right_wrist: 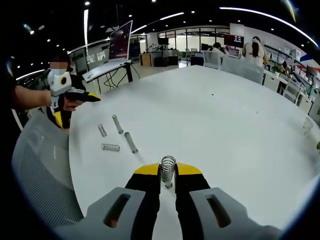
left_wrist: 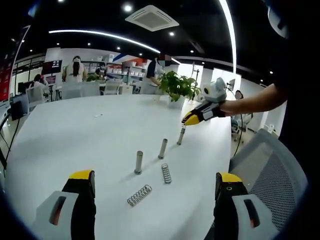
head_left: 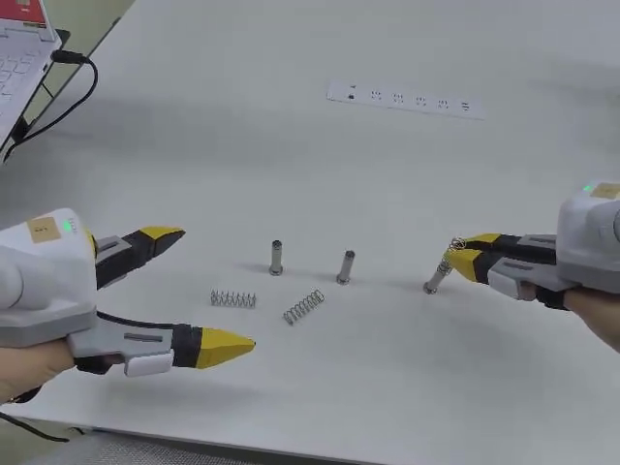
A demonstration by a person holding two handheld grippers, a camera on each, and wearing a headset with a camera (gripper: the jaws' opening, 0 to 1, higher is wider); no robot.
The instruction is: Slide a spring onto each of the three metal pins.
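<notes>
Yellow-tipped right tongs (right_wrist: 168,174) clamp a spring (right_wrist: 168,165) by a tilted pin (head_left: 436,278), their contact unclear; left tongs (left_wrist: 155,176) gape apart.

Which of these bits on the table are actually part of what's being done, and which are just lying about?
In the job: left pin; middle pin; right pin; left loose spring; right loose spring; held spring, in the right gripper.
Lying about: power strip; laptop; black cable.
</notes>
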